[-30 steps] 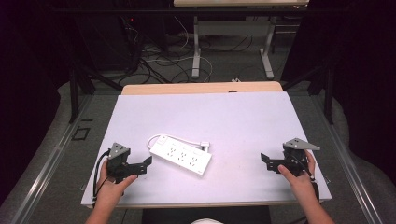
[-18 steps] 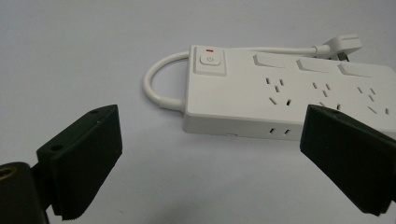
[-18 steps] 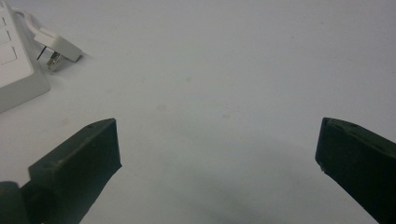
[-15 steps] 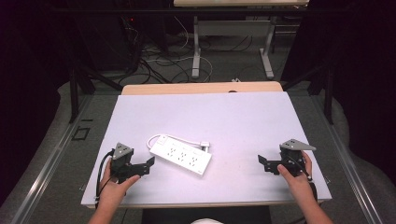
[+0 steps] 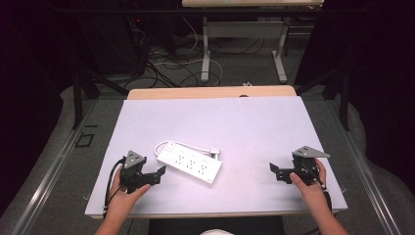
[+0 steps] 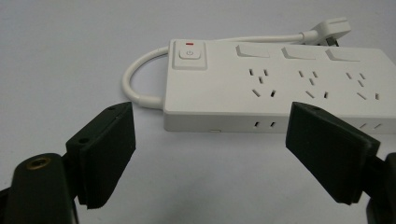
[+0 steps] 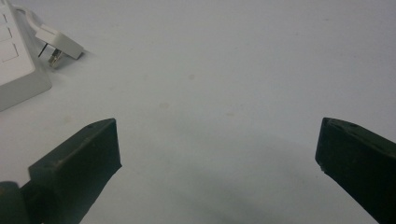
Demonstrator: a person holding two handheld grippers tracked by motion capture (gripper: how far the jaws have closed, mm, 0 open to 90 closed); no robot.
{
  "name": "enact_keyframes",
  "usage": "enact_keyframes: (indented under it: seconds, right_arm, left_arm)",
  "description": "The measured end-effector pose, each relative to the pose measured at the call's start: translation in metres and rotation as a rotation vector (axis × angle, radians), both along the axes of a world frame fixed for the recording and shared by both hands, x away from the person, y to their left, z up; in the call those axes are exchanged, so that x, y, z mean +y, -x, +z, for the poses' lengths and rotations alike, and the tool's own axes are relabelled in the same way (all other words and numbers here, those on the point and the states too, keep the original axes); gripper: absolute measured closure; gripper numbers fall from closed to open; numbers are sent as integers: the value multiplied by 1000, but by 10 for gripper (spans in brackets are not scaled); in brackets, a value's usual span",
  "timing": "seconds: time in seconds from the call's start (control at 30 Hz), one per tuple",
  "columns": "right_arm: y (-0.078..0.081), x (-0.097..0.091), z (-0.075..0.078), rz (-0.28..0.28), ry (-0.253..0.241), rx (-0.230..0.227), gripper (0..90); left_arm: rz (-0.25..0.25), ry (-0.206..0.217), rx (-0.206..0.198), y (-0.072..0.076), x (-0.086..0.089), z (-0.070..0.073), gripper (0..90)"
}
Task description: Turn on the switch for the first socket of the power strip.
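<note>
A white power strip [image 5: 190,162] lies flat near the front middle of the white table [image 5: 244,122], its short cable looped and its plug [image 5: 214,152] resting beside it. My left gripper [image 5: 160,174] sits just left of the strip, open, jaws aimed at its switch end. In the left gripper view the power strip [image 6: 275,88] lies close ahead of the open left gripper [image 6: 210,156], with a red-marked switch [image 6: 188,53] and several sockets. My right gripper [image 5: 274,171] rests at the front right, open, well apart from the strip. The right gripper view shows the plug [image 7: 58,44] far left.
A wooden strip [image 5: 210,92] borders the table's far edge. Beyond it the floor holds tangled cables [image 5: 171,63] and a desk's metal legs [image 5: 205,49]. Dark stands flank both sides.
Both grippers drifted slightly toward the table's front edge. The left one turned a little more toward the power strip. The strip has not moved.
</note>
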State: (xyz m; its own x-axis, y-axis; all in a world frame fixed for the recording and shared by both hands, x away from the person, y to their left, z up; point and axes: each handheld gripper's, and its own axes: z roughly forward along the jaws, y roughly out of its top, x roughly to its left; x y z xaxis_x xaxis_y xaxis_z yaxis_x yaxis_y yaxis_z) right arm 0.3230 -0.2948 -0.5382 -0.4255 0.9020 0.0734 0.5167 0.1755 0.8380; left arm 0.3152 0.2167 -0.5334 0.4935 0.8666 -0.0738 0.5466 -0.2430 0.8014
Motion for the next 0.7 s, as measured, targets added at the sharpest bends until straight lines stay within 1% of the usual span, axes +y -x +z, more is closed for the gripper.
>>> enact_keyframes:
  seconds: [0.07,0.1,0.23,0.3,0.47,0.57,0.6,0.67,0.7]
  right_arm:
    - [0,0,0,-3,1,4,0]
    - [0,0,0,-2,1,2,0]
    - [0,0,0,-2,2,3,0]
    - [0,0,-1,0,-3,4,0]
    - [0,0,-1,2,1,9,0]
    - [0,1,-1,0,-7,7,0]
    - [0,1,-1,0,-7,7,0]
    - [0,1,-1,5,-2,9,0]
    - [0,1,-1,5,-2,9,0]
  left_arm:
    - [1,1,1,0,-1,0,165]
    - [-5,-11,3,0,-2,0,168]
    - [-18,-21,-2,1,-3,2,207]
    - [-20,-14,-1,1,-4,3,219]
    - [-22,-19,-13,2,-5,5,237]
    - [-21,-11,-10,2,-6,6,239]
    - [-21,-8,-14,1,-6,6,239]
    - [-22,8,-11,1,-6,7,240]
    - [-22,8,-11,1,-6,7,244]
